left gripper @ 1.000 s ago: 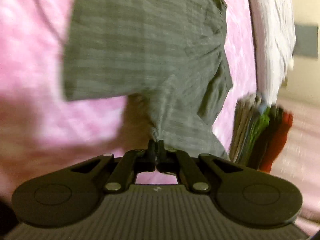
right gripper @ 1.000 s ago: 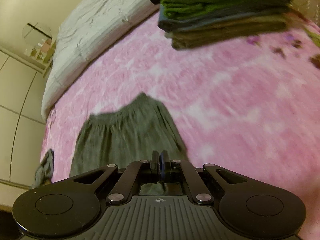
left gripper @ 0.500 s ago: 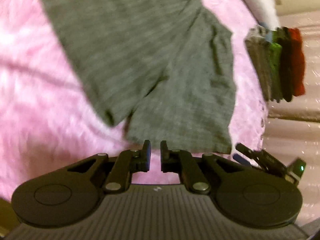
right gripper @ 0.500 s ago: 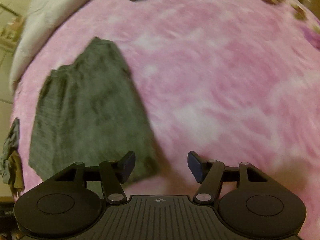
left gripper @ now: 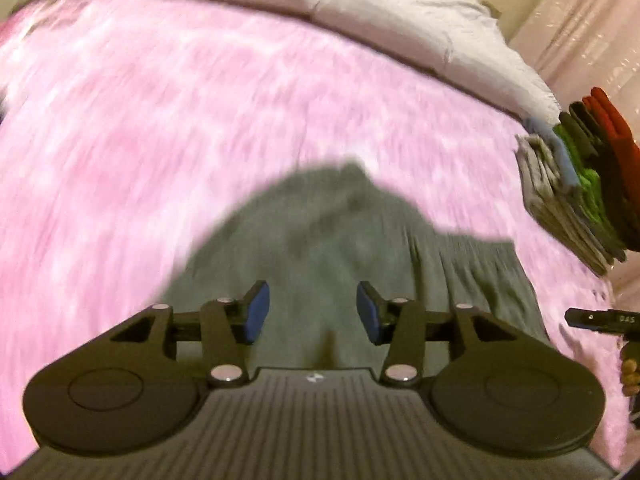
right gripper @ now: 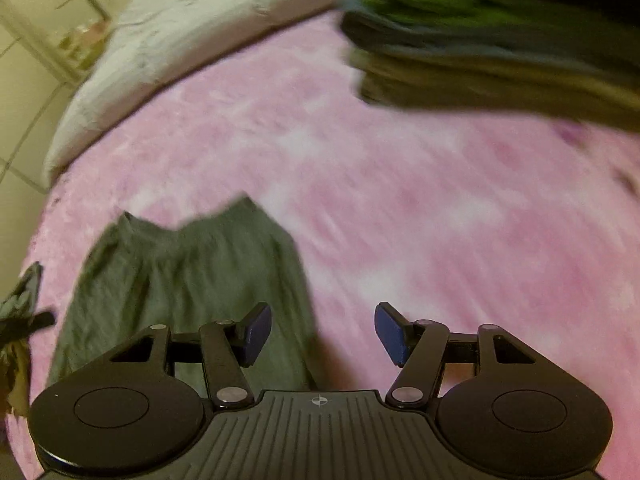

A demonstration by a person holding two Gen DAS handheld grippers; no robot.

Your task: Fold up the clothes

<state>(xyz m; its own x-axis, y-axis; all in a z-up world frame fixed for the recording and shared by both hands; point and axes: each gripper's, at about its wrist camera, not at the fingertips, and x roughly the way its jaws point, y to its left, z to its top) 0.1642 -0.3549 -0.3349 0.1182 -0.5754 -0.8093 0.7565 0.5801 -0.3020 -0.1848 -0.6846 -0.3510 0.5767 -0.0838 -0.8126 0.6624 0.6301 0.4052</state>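
The left gripper [left gripper: 313, 312] sits at the bottom centre of its view with blue-padded jaws spread apart, grasping nothing. Directly beyond them, filling the lower middle of the frame, lies the grey garment [left gripper: 340, 248], flat on a pink fuzzy blanket [left gripper: 160, 128]. At the right edge stands a stack of folded clothes [left gripper: 580, 192], and a pale grey duvet [left gripper: 360, 4] runs along the top.

The right gripper [right gripper: 323, 334] is likewise released, its jaws wide over the blanket [right gripper: 440, 208]. The garment [right gripper: 188, 272] lies at lower left, partly behind the left jaw. The folded stack [right gripper: 500, 48] blurs across the upper right.
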